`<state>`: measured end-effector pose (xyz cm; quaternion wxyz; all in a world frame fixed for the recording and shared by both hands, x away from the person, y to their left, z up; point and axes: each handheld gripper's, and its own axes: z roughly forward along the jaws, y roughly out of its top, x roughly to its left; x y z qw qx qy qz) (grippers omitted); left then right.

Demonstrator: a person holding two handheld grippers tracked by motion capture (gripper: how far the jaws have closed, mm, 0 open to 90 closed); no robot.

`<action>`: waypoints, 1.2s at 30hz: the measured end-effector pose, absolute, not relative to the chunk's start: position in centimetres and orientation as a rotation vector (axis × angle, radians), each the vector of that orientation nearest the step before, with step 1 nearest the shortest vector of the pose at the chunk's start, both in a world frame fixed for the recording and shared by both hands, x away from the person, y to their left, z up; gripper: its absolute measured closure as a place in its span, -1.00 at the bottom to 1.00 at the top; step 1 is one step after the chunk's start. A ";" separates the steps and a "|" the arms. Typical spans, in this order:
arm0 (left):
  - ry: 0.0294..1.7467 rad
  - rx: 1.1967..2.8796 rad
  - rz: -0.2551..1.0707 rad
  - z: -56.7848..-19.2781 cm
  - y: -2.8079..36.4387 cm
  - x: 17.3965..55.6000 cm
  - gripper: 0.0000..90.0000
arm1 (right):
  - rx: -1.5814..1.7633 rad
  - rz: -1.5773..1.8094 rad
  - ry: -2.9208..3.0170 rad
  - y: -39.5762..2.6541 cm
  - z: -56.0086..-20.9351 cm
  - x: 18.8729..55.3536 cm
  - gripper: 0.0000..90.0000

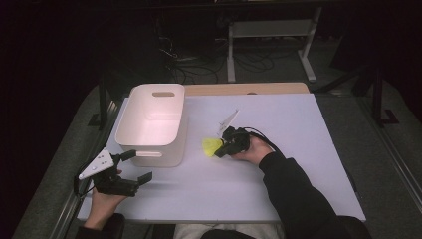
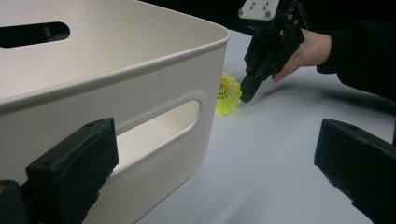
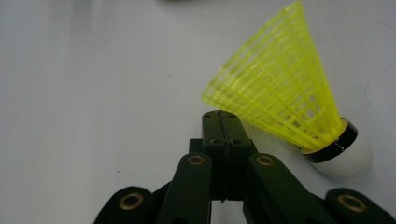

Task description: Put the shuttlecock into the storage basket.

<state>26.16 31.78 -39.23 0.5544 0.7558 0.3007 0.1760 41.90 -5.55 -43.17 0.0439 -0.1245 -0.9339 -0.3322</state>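
My right tool [image 1: 225, 148] has its jaws pressed together on the edge of the yellow shuttlecock's [image 1: 211, 147] mesh skirt; in the right gripper view the two jaws meet with no gap, and the skirt [image 3: 280, 93] fans out just beyond their tips, with the white cork to the right. The shuttlecock sits low over the white surface [image 1: 278, 174], just right of the white bin [image 1: 152, 127], whether resting or barely lifted I cannot tell. So I judge the pick-up as made, and the carry over the bin's rim and the drop are still to do; the bin looks empty. My left tool [image 1: 135, 167] waits at the near left, jaws wide apart, beside the bin's near wall.
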 end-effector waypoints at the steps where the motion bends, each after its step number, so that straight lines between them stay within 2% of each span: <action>1: 0.711 1.786 0.415 -39.2 31.8 26.2 -1.00 | -0.378 -1.016 -2.856 -5.5 -43.2 42.0 0.97; 36: 0.709 1.780 0.419 -39.2 31.8 26.1 -1.00 | -0.450 -1.087 -2.854 -4.0 -43.4 44.1 0.97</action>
